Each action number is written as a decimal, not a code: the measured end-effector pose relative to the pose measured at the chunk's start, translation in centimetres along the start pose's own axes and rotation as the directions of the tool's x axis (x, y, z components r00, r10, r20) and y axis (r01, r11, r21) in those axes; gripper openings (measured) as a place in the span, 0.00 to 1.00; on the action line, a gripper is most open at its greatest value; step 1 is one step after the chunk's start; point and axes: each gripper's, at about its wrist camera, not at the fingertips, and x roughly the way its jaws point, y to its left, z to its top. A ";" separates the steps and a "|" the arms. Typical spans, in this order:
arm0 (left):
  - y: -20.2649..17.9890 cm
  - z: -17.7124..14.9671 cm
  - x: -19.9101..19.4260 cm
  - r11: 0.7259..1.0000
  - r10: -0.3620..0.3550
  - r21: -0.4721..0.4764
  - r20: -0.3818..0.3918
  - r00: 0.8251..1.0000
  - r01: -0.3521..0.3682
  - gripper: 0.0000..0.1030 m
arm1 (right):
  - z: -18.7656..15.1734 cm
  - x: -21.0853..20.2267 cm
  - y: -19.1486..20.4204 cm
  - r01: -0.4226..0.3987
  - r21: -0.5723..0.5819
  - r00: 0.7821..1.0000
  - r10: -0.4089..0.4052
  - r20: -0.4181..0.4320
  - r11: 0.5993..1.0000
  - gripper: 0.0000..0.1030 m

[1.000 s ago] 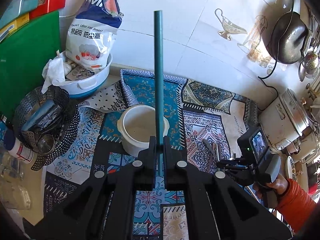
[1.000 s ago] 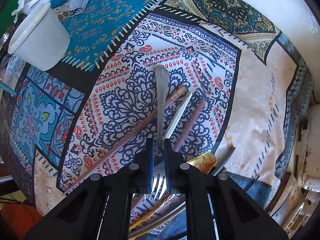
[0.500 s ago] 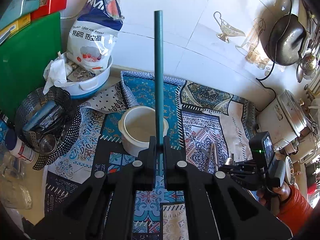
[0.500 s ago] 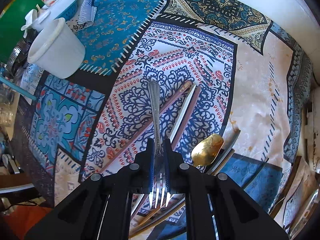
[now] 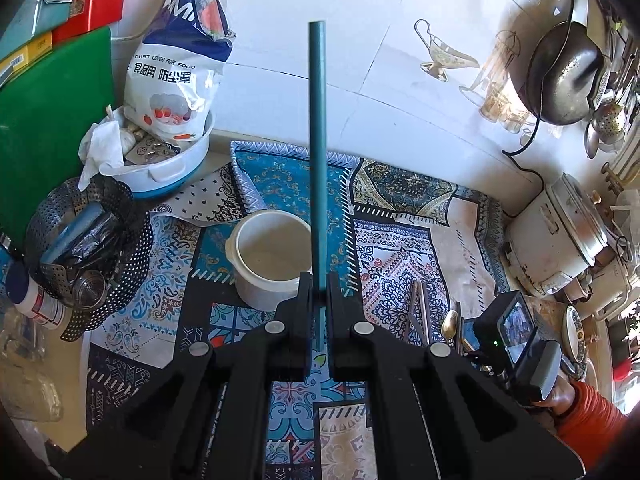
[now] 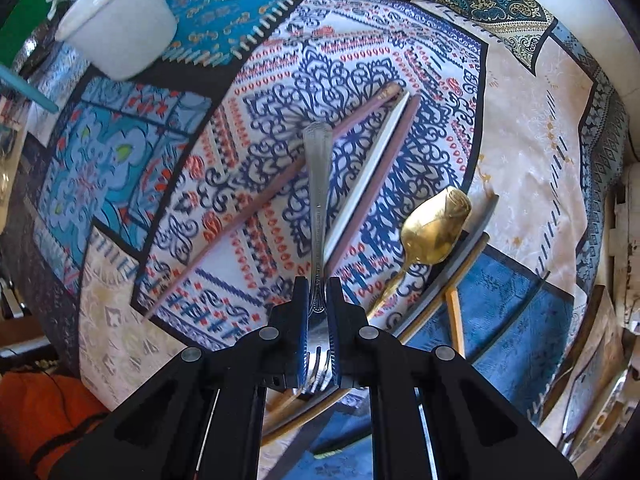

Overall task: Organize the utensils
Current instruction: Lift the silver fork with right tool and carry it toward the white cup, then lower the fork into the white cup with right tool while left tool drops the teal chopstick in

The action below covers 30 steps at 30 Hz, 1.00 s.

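A patchwork-patterned cloth [image 5: 400,248] covers the counter, in blue, white, red and cream panels. On it, toward the left, stands a white pot [image 5: 272,256], open-topped and upright. The left gripper [image 5: 319,292] hangs just in front of the pot, its jaws pinched on a teal chopstick [image 5: 318,140] that sticks straight out ahead of them. The right gripper [image 6: 318,300], held by a hand in an orange sleeve [image 5: 592,416], points down over the cloth to the right of the pot. Its jaws are clamped on a silver fork [image 6: 318,200], handle forward and tines back between the fingers. Below it on the cloth lie brown chopsticks [image 6: 372,192], a white chopstick [image 6: 366,176] and a gold spoon [image 6: 434,228].
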 end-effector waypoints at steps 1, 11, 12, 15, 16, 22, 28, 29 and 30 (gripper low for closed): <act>0.0 0.0 0.0 1.000 -0.003 0.000 -0.001 1.000 0.003 0.04 | -0.3 0.3 -0.2 -0.002 0.000 1.000 0.002 -0.004 1.000 0.08; 0.7 -0.4 0.0 1.000 0.002 -0.013 -0.006 1.000 -0.002 0.04 | 1.9 1.7 -0.9 -0.024 0.010 1.000 0.024 -0.005 1.000 0.09; 0.8 -0.4 0.0 1.000 0.004 -0.015 -0.007 1.000 -0.004 0.04 | 2.1 1.8 -1.0 -0.023 0.010 1.000 0.023 -0.002 1.000 0.07; 1.0 -0.3 -0.2 1.000 0.009 -0.016 -0.008 1.000 -0.009 0.04 | 2.3 1.4 -1.5 -0.030 0.032 0.999 0.029 0.017 0.999 0.06; 1.0 -0.3 -0.3 1.000 0.010 -0.014 -0.006 1.000 -0.010 0.04 | 2.9 0.3 -1.6 -0.029 0.036 0.999 0.028 0.027 0.999 0.06; 0.8 0.2 -0.7 1.000 0.016 0.006 0.010 1.000 -0.016 0.04 | 2.2 -3.2 -2.7 -0.043 0.095 0.989 0.029 0.146 0.995 0.05; 0.6 0.8 -1.0 0.999 0.018 0.027 0.025 1.000 -0.019 0.04 | 2.1 -7.4 -2.4 -0.076 0.140 0.962 0.035 0.272 0.987 0.05; 0.6 0.9 -1.1 0.999 0.018 0.030 0.027 0.999 -0.019 0.04 | 2.1 -8.3 -2.2 -0.082 0.139 0.954 0.037 0.298 0.987 0.05; 0.6 1.0 -1.2 0.999 0.020 0.034 0.030 0.999 -0.021 0.04 | 2.4 -9.1 -2.1 -0.085 0.137 0.947 0.037 0.319 0.987 0.05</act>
